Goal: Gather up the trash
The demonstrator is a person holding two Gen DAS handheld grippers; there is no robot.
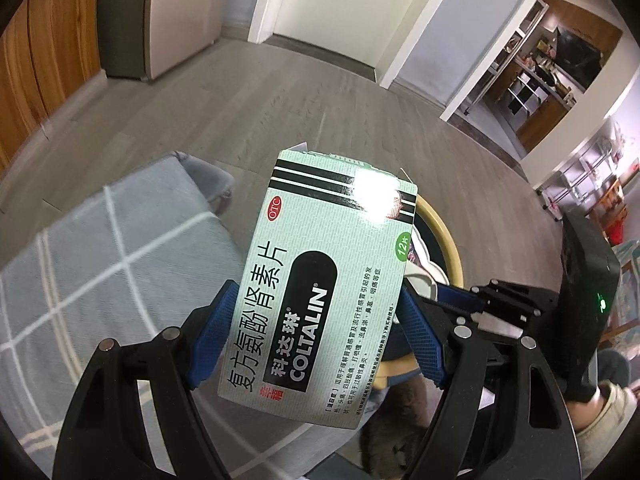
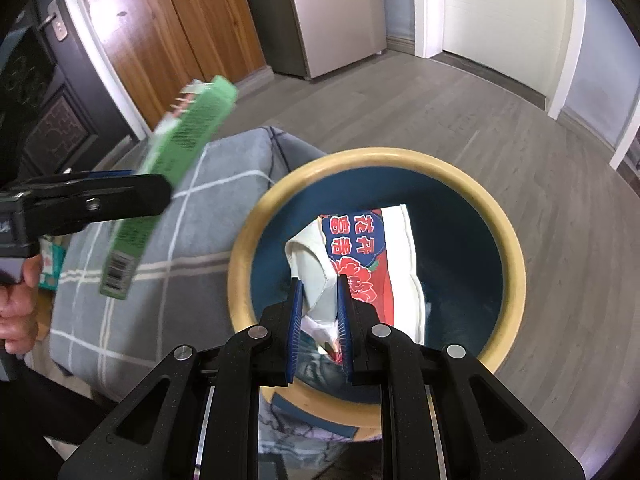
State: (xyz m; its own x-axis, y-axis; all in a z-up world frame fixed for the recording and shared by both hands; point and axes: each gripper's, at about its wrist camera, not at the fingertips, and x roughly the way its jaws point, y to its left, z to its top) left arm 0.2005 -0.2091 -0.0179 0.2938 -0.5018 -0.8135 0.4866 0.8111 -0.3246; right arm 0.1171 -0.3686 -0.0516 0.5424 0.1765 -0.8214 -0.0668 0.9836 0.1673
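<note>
My left gripper is shut on a pale green and white medicine box, its blue pads pressing both long sides. In the right wrist view the same box hangs tilted over a grey cushion, left of the bin, with one black finger across it. My right gripper is shut on a crumpled white wrapper with red and blue print, held over the mouth of a round bin with a tan rim and dark blue inside. The bin rim peeks out behind the box.
A grey checked cushion sits left of the bin on grey wood flooring. Wooden cupboard doors and a silver fridge stand at the back. A person's hand grips the left tool. Metal shelving lies far right.
</note>
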